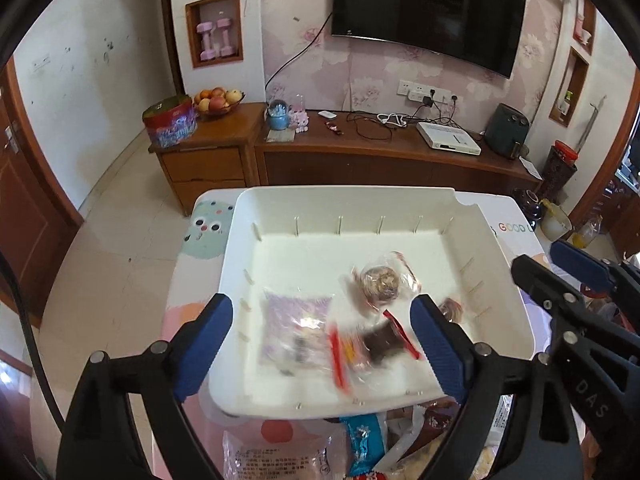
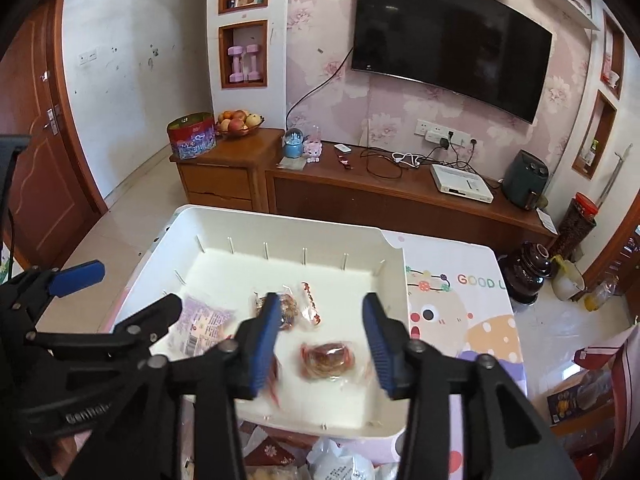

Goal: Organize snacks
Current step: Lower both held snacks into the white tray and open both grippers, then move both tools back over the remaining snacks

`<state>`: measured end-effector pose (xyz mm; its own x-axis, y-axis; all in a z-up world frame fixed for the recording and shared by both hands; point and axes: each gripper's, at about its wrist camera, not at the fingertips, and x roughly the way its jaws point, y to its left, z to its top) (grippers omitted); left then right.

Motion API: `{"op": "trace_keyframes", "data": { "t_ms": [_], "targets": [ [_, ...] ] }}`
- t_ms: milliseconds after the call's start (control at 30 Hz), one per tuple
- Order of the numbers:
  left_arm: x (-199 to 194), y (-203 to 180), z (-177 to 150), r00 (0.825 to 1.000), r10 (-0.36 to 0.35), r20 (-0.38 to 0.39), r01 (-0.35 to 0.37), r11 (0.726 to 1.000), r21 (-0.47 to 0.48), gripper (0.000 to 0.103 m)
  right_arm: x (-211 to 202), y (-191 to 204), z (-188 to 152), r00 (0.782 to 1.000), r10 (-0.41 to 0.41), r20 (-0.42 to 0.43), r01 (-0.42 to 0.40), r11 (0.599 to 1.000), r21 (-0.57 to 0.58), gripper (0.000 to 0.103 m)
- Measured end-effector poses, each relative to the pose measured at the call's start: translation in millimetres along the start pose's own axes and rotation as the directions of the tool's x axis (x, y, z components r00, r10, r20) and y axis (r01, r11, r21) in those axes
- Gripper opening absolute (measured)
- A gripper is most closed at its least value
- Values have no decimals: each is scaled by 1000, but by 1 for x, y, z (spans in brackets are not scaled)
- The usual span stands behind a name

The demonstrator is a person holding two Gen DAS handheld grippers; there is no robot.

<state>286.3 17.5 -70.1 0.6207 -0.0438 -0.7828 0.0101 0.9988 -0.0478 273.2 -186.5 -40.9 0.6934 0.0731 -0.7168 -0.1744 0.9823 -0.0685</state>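
Nearest the lens, the left gripper (image 1: 324,344) is standing with its blue pads spread wide above the near half of the white bin (image 1: 400,200), nothing pressed between them, while a purple packet (image 1: 296,320) and a red-edged clear packet (image 1: 352,354) (blurred, so possibly not yet settled) are lying on the bin floor beneath. The right gripper (image 2: 320,344) is likewise hanging released over the bin, its pads parted around empty air, with a round wrapped pastry (image 2: 328,360) resting on the floor between and below them. Judging by this, the sorting is partly done: several snacks are lying in the bin, yet a loose pile of snacks (image 1: 320,452) is waiting on the table in front of the bin's near wall. The right wrist view is showing a small white-and-red candy wrapper (image 2: 311,300) farther in, which the left view is not showing clearly; the left view is showing more of the waiting pile, including a blue-wrapped item (image 1: 362,440).
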Motion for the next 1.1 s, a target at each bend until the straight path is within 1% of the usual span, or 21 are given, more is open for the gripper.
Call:
{"op": "trace_keyframes", "data": {
  "t_ms": [133,533,733,867,1100],
  "targets": [
    [-8,3,-3,1000,15,9,-15,1000,11,90,-8,1,-4,1000,-11,6,11,1000,-4,46],
    [-53,4,-15,998,11,63,-13,1000,27,90,-49,5,-8,998,-34,49,35,999,-20,46],
    [-87,1,-27,994,4,110,-8,999,42,90,-81,4,-15,995,-49,88,52,998,-26,46],
    [-113,-3,-40,989,-4,145,-5,998,63,90,-106,4,-24,991,-57,121,62,998,-33,46],
    [-149,-5,-58,983,-27,184,13,997,77,92,-142,5,-41,985,-59,162,68,997,-46,48]
  ]
}}
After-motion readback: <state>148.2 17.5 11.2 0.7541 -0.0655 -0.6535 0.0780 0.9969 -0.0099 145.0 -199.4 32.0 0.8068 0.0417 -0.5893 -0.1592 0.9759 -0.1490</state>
